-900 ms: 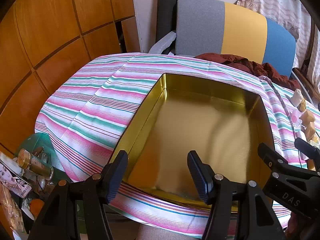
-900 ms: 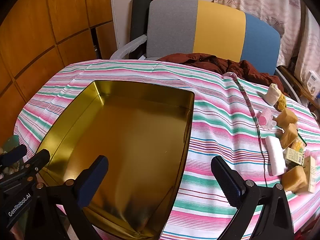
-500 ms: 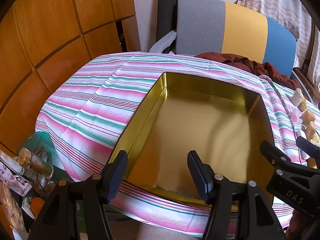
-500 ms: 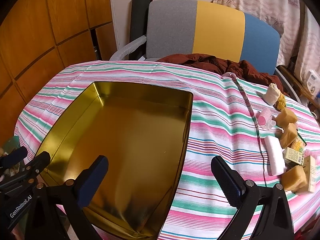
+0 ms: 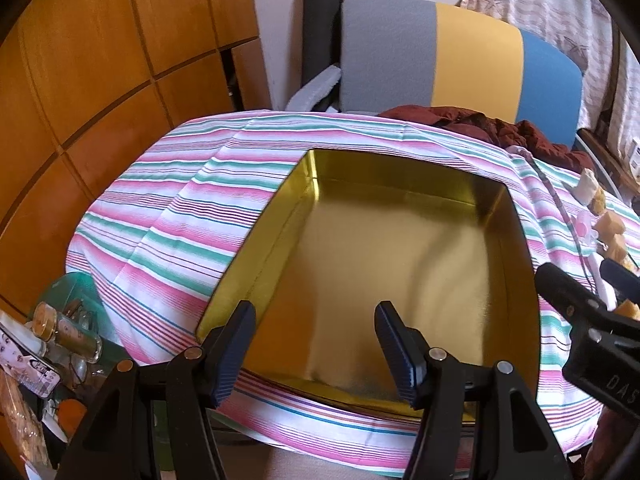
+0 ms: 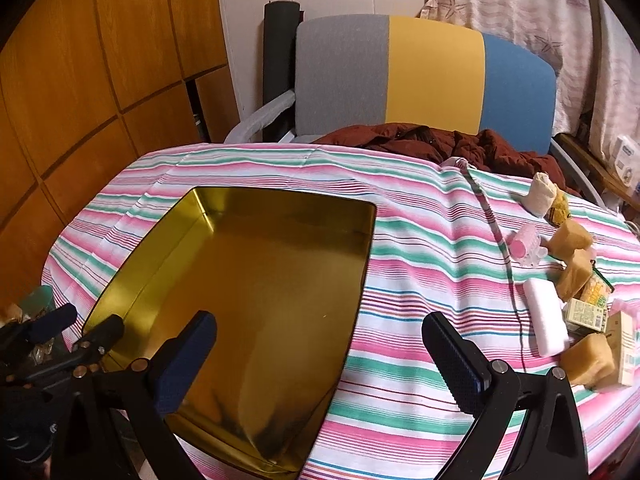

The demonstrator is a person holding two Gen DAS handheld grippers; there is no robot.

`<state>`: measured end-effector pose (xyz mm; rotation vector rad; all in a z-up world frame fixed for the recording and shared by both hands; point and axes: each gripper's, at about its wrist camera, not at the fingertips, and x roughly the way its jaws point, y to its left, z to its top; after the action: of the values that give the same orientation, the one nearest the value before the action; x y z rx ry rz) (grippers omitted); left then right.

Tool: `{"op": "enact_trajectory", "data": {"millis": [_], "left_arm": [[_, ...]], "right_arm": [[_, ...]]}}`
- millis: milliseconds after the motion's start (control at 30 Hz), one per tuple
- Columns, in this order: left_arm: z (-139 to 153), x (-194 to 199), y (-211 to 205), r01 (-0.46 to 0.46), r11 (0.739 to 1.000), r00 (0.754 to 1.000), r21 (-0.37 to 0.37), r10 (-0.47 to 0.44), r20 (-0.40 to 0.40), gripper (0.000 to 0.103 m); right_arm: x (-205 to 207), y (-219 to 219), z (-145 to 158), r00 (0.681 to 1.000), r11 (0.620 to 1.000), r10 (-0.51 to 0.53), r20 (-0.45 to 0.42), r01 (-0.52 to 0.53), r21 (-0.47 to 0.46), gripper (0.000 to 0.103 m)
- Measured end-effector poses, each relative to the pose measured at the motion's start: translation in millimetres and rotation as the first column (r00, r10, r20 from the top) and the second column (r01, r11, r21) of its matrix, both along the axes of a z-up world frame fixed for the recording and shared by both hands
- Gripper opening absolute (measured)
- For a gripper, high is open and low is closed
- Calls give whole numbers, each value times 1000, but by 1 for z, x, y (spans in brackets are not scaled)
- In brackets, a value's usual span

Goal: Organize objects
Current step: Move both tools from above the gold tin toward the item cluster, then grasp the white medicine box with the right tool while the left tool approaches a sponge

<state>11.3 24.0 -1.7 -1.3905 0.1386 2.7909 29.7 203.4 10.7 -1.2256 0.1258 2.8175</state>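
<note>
A home: striped tablecloth, curtains, wooden cupboards.

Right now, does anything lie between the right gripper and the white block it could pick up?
Nothing visible does. The right gripper is open and empty; only striped cloth and a thin cord lie between it and the white block.

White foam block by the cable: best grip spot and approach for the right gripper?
Take the white foam block across its narrow width at mid-length, coming from above. It lies flat, long axis running away from the camera, and its long sides look clear. The right gripper is already open wide.
</note>
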Motion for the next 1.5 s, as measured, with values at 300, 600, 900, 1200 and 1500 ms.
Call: {"op": "enact_trajectory", "data": {"millis": [300, 600, 900, 1200, 1500], "left_arm": [[-6, 4, 32, 89, 996, 995, 20, -90, 40, 63], [-10, 13, 79, 258, 962, 962, 90, -265, 69, 63], [-5, 28, 123, 450, 866, 877, 220, -474, 73, 63], [-15, 35, 175, 530, 773, 782, 349, -605, 151, 63], [-18, 49, 255, 695, 633, 646, 340, -758, 92, 74]], "right_arm": [[20, 50, 6, 995, 995, -98, -28, 97, -37, 103], [56, 129, 3, 969, 970, -243, -38, 241, -41, 103], [101, 236, 6, 865, 863, -501, -34, 502, 53, 103], [121, 350, -27, 791, 793, -599, 127, 608, -46, 74], [125, 369, -56, 776, 770, -597, 203, 626, -128, 51]]}}
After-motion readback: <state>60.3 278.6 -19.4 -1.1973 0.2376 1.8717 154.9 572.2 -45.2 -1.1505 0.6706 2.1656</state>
